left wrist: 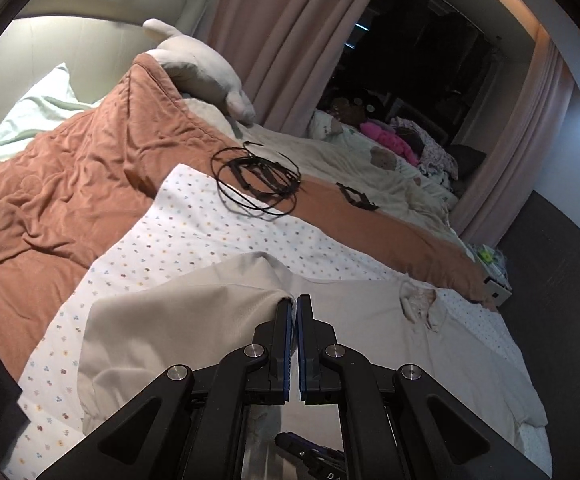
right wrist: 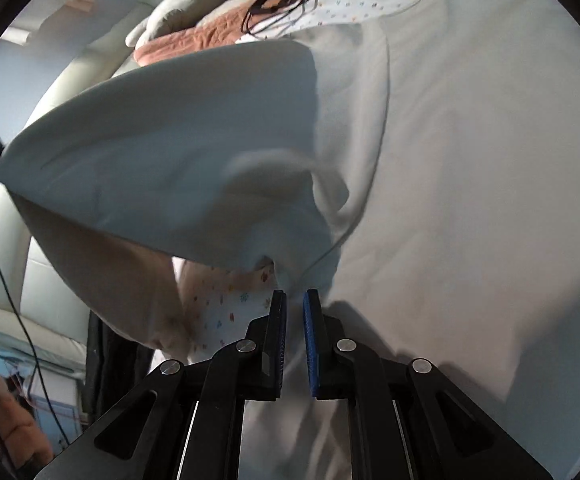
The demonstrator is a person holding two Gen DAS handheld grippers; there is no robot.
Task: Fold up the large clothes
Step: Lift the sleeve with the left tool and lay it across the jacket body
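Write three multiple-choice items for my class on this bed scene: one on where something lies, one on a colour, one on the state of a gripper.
1. Where does the coil of black cable lie?
A. on the floor
B. on the bed, beyond the beige garment
C. inside a drawer

2. What colour is the quilt?
A. rust orange
B. navy
C. green

3. How is the left gripper?
A. wide open above the bed
B. out of view
C. shut on the beige garment

Answers:
1 B: the coil rests where the dotted sheet meets the quilt.
2 A: its wrinkled surface is rust orange.
3 C: the fingertips are pressed together, pinching a fold of the fabric.
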